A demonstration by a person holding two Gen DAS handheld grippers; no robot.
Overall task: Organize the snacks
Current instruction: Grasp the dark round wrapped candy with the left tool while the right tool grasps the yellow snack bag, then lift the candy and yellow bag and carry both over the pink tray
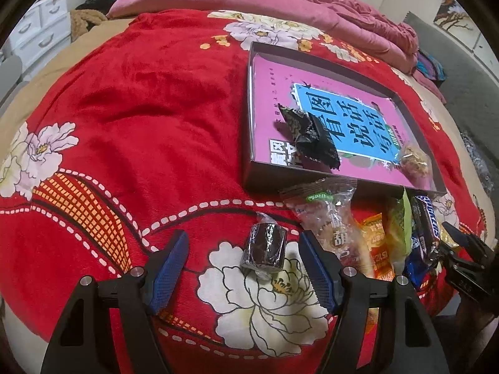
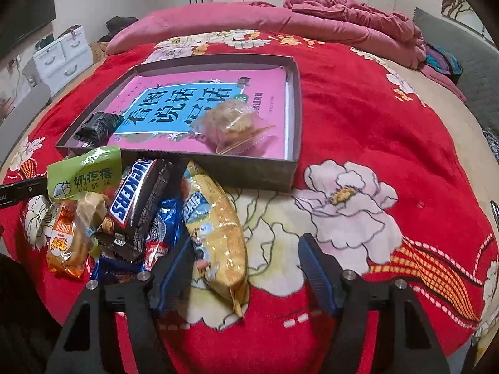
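My left gripper (image 1: 244, 240) stands open over the red floral blanket. A dark round snack in clear wrap (image 1: 265, 247) lies between its blue pads, touching neither. My right gripper (image 2: 244, 243) is open too; a yellow packet (image 2: 218, 233) lies between its fingers, close to the left pad and well clear of the right one. Left of it is a pile: a Snickers bar (image 2: 137, 193), a green packet (image 2: 90, 174), an orange packet (image 2: 65, 246) and a blue packet (image 2: 162, 227). The shallow grey box (image 2: 234, 171) holds a black-wrapped snack (image 2: 96, 126) and a clear-wrapped pastry (image 2: 237, 124).
A pink book (image 1: 271, 93) lines the box bottom. A clear bagged pastry (image 1: 330, 215) lies just before the box's near wall (image 1: 249, 174). A pink quilt (image 2: 343, 21) is heaped at the bed's far side. White drawers (image 2: 62, 56) stand beyond the left edge.
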